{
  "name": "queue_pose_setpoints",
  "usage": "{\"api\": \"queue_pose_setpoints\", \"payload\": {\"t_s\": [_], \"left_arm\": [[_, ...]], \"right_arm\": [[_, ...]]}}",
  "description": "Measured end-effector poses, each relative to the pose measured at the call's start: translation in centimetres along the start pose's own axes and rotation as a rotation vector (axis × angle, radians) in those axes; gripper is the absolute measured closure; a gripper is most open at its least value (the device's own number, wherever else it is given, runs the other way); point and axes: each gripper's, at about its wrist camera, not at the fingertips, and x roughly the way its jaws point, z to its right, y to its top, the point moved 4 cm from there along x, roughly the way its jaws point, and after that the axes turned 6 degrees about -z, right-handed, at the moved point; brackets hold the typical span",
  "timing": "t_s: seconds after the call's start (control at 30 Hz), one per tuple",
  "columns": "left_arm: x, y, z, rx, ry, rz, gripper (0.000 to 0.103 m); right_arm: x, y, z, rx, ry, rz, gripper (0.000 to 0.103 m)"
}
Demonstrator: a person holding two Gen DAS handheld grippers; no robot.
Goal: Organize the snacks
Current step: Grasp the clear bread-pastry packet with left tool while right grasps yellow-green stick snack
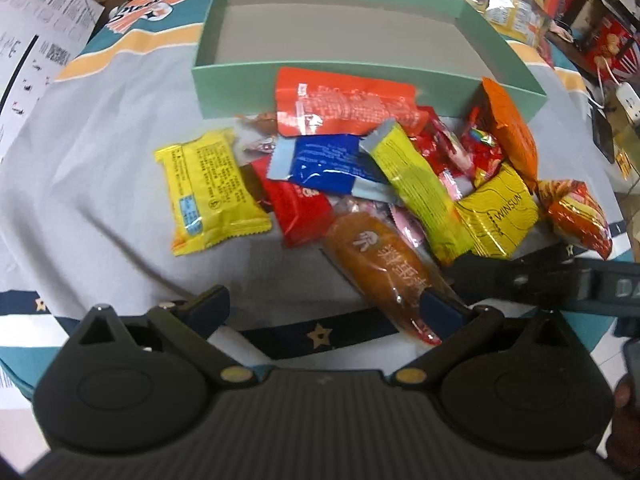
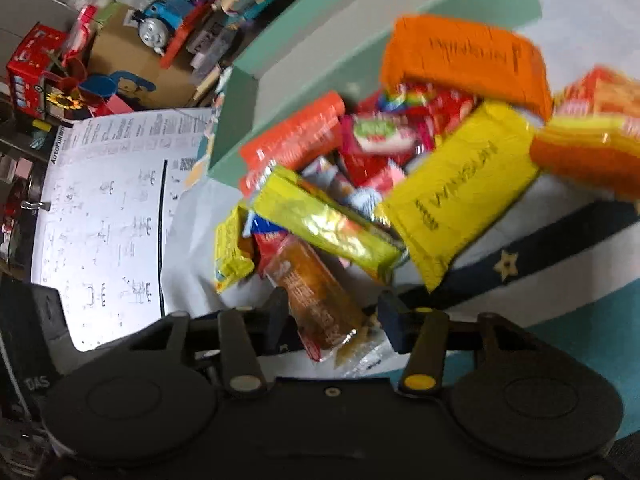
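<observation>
Patterned tablecloth [image 1: 100,128] w/ green box [image 1: 240,80]; snack pile [image 1: 340,168]; printed sheet [image 2: 104,208]

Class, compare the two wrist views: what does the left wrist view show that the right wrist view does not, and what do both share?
Only the left wrist view shows the green box's empty grey floor and the whole blue packet. Only the right wrist view shows the toy train and the red toy bus. Both show the snack pile, the yellow WINSUN packet and the brown cake packet, which lies between the right hand-held gripper's fingers.
</observation>
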Motion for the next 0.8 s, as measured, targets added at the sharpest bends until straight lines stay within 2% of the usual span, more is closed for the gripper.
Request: {"api": "queue_pose_setpoints", "payload": {"t_s": [0.1,0.17,0.27,0.3,0.33,0.4,0.53,0.57,0.63,0.7,0.8], "left_arm": [[0.5,0.4,1.1,-0.011,-0.028,-0.023,0.0],[1.0,0.9,2.4,-0.003,-0.032,-0.02,0.0],[1.9,1.2,4.6,0.048,0.013,0.0,0.001],[2.4,1.0,5.3,0.084,0.046,0.0,0.009],[2.7,0.8,5.6,0.115,0.071,-0.003,0.027],[3.0,0.2,5.2,0.134,0.049,-0.026,0.044],[2.0,-0.4,2.3,0.123,0.043,-0.007,0.06],[1.8,-0.6,1.3,0.111,0.033,-0.012,0.059],[1.5,-1.0,-0.4,0.08,0.016,-0.018,0.044],[1.3,-1.2,-1.3,0.068,0.026,-0.01,0.038],[1.2,-1.2,-2.1,0.053,0.009,0.0,0.037]], "right_arm": [[-2.3,0.2,-0.3,-0.062,-0.099,0.103,0.052],[-3.1,0.5,-0.1,-0.07,-0.134,0.153,0.052],[-3.5,0.7,0.2,-0.081,-0.168,0.182,0.052],[-3.6,0.7,0.2,-0.086,-0.175,0.182,0.052],[-3.3,0.6,0.2,-0.094,-0.179,0.182,0.052],[-2.7,0.6,0.1,-0.114,-0.183,0.173,0.052],[-1.4,0.1,-0.8,-0.176,-0.191,0.137,0.052],[-0.9,0.0,-1.2,-0.198,-0.195,0.128,0.052],[0.6,0.1,-2.4,-0.262,-0.21,0.108,0.052],[1.7,0.2,-3.7,-0.333,-0.239,0.103,0.052],[3.3,0.4,-5.5,-0.467,-0.305,0.109,0.052]]}}
